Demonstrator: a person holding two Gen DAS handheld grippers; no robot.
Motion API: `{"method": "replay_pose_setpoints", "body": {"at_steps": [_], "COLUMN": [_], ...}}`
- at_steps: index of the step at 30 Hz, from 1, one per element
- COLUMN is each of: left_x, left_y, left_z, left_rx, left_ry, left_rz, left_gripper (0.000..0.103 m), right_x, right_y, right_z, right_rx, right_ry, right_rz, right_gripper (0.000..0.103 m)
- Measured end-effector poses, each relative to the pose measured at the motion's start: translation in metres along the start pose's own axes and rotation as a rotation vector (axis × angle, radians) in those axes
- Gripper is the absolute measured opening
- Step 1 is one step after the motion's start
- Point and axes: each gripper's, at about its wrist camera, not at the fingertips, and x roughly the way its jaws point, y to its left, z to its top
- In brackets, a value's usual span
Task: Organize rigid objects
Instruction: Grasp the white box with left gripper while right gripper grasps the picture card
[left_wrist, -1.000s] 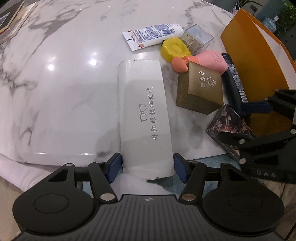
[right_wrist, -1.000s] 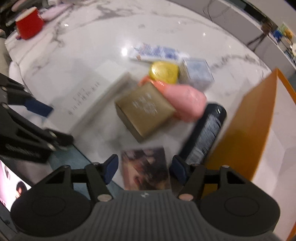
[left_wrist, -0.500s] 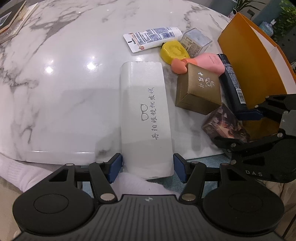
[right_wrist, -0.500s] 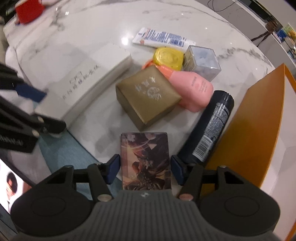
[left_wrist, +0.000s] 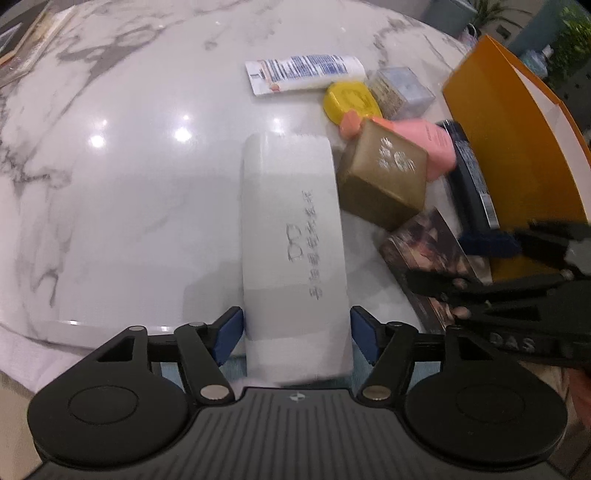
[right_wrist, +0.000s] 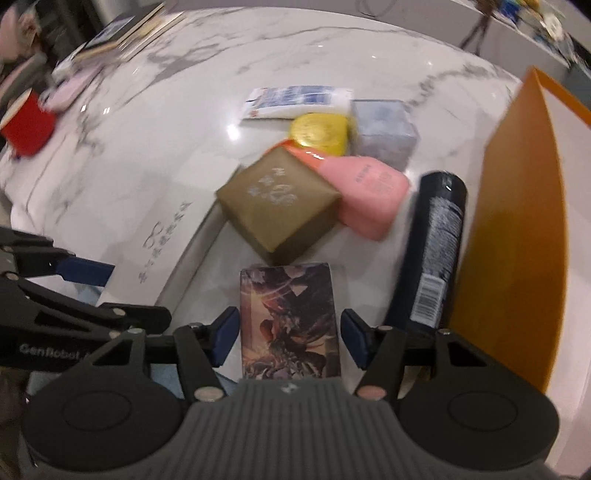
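right tool arm (left_wrist: 511, 341): "DAS" | left tool arm (right_wrist: 48, 352): "Genrobot"

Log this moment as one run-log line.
left tool: opening, straddles white case | right tool: opening, straddles picture box | both on marble table | orange bin: nothing visible inside

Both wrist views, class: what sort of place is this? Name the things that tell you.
Probably a home living or dining area, not a workshop. A round white marble table holds toiletries such as a cream tube and a pink bottle, with books and a red cup at its far edge.
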Motion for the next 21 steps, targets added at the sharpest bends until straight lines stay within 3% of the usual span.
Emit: {"method": "replay_pose_setpoints", "body": {"at_steps": [3, 6, 12, 19, 21], "left_x": [-0.002, 0.003, 0.012, 0.018, 0.021], "left_y": [0.009, 0.011, -0.012, -0.023, -0.025], "left_z": [0.009, 0.014, 0.013, 0.011, 0.011], "left_rx": [-0.062, -0.076, 0.027, 0.092, 0.103], "left_ry": [-0.045, -0.038, -0.078, -0.106, -0.116], "left_rz": [-0.025, -0.027, 0.078, 0.164, 0.174], "left_gripper": [0.077, 0.079, 0.080, 0.087, 0.088], "right_x": [-0.003, -0.004, 0.000, 0.012, 0.012], "right_y": [-0.002, 0.003, 0.008, 0.005, 0.005], "right_z": [-0.007, -0.015, -0.029, -0.030, -0.031], "right_rx": [-0.006, -0.030, -0.045, -0.027, -0.028], "right_ry": [-0.029, -0.060, -0.142, -0.159, -0.172], "right_rz": [0.021, 0.023, -0.021, -0.017, -0.023], "right_gripper": [0.068, 0.070, 0.069, 0.066, 0.059]}}
